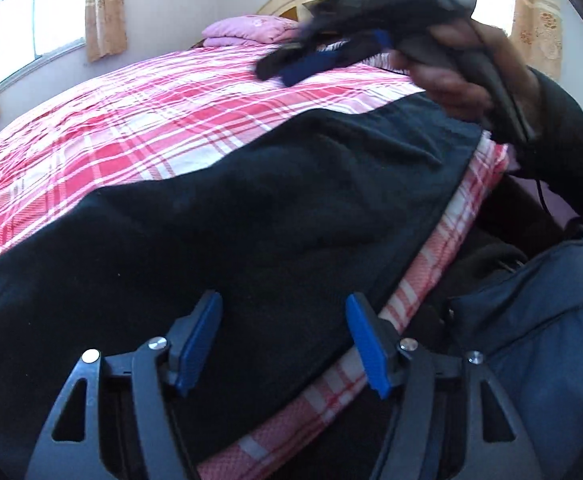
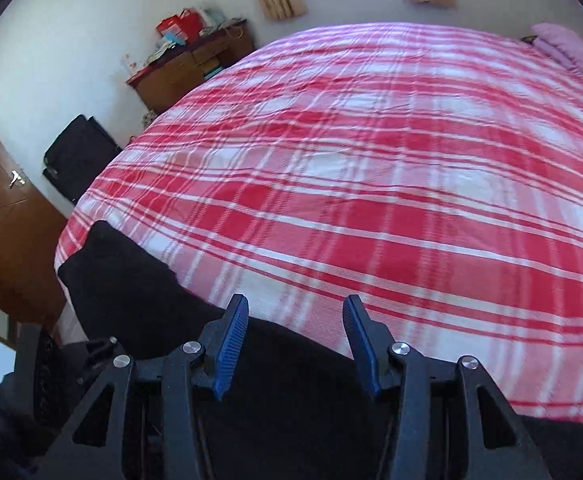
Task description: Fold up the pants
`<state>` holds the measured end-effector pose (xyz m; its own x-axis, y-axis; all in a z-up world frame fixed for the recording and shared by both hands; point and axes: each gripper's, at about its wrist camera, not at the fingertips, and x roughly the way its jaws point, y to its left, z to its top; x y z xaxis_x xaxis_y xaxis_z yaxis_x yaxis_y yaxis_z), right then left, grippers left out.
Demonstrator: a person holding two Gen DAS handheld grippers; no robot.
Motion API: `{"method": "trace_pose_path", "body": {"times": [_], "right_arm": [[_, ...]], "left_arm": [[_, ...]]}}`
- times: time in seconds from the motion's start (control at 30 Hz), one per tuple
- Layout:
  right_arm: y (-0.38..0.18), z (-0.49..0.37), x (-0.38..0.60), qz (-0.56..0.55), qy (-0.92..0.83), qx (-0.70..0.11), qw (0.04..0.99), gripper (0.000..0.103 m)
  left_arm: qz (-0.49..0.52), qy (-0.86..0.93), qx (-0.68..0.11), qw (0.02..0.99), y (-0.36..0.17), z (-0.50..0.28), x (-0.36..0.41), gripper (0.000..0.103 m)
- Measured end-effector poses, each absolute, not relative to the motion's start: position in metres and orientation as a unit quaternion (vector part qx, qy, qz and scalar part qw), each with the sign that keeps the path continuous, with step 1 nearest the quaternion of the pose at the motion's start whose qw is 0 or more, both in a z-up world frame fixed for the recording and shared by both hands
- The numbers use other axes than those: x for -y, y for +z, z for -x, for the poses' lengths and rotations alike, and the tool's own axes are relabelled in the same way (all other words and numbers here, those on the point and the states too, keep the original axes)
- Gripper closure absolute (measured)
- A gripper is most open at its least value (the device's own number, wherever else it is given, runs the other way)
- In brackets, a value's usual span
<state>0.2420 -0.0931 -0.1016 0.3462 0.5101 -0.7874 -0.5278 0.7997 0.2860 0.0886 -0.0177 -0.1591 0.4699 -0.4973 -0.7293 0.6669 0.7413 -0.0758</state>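
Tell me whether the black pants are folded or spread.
Spread: the black pants lie flat along the bed's near edge, no fold visible; neither gripper holds them.

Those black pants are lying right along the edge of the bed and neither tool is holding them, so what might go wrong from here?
Two risks, both guesses. The black pants lie along the edge of the plaid bedsheet; a nudge might slide them off. Both the left tool and the right tool are open over the cloth, so closing may pinch the sheet along with the pants, or only one layer, leaving a crooked fold.
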Motion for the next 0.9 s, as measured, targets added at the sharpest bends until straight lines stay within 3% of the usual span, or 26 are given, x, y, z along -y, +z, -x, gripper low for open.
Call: {"method": "trace_pose_path", "body": {"times": [0.23,0.43,0.9], "right_arm": [[-0.136,-0.258,0.028,-0.015,0.385,-0.540,0.748,0.052],[-0.153,-0.256,0.006,-0.066,0.446,-0.574,0.684,0.052],[-0.151,-0.198,-0.021,0.006,0.501,-0.585,0.638,0.052]], "left_arm": [[-0.090,-0.314,-0.339,0.882,-0.137,-0.091,-0.010,0.037],[-0.075,-0.283,-0.374,0.880,-0.157,-0.106,-0.034,0.037],[-0.073,-0.298,-0.355,0.883,-0.160,-0.104,-0.041,0.036]]}}
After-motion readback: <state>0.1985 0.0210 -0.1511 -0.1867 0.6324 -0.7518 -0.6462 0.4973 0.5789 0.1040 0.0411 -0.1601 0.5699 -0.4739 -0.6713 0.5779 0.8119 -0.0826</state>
